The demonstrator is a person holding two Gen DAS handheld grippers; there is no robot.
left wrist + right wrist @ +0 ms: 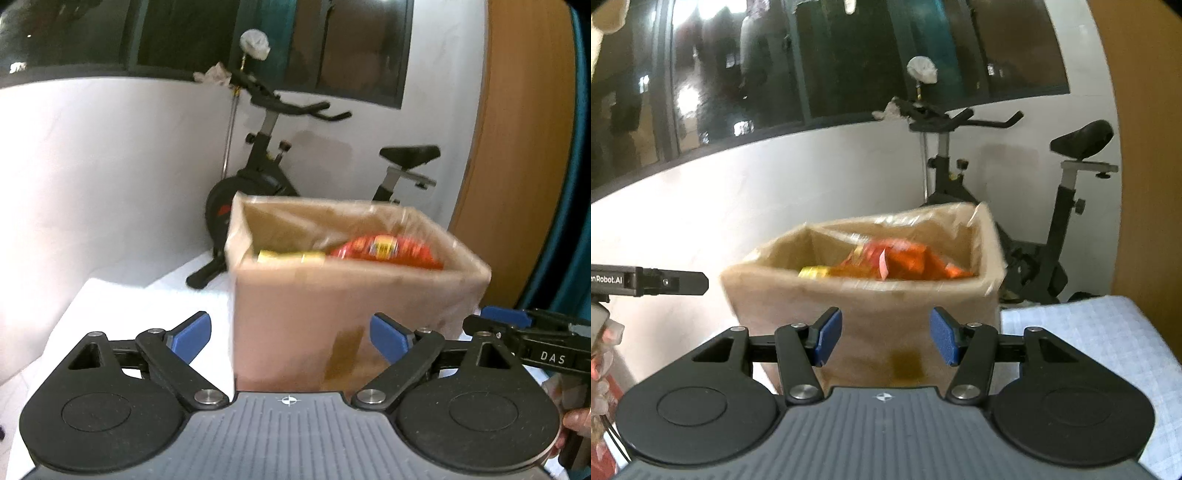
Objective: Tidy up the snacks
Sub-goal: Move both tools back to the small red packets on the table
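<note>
A brown cardboard box (343, 306) lined with clear plastic stands on the white table, blurred in both views. Inside lie a red-orange snack bag (384, 249) and a yellow pack (291, 256). My left gripper (291, 338) is wide open just short of the box's near side, nothing between its blue pads. From the right wrist, the same box (864, 299) holds orange bags (908, 260) and a yellow pack (812, 272). The right gripper (886, 341) is open and empty in front of the box. It also shows at the right edge of the left wrist view, right gripper (517, 325).
An exercise bike (266, 173) stands behind the table by the white wall. A wooden panel (524, 147) rises at the right. A pale checked cloth (1089, 343) covers the surface right of the box. Wrapped snacks (602, 354) lie at the far left.
</note>
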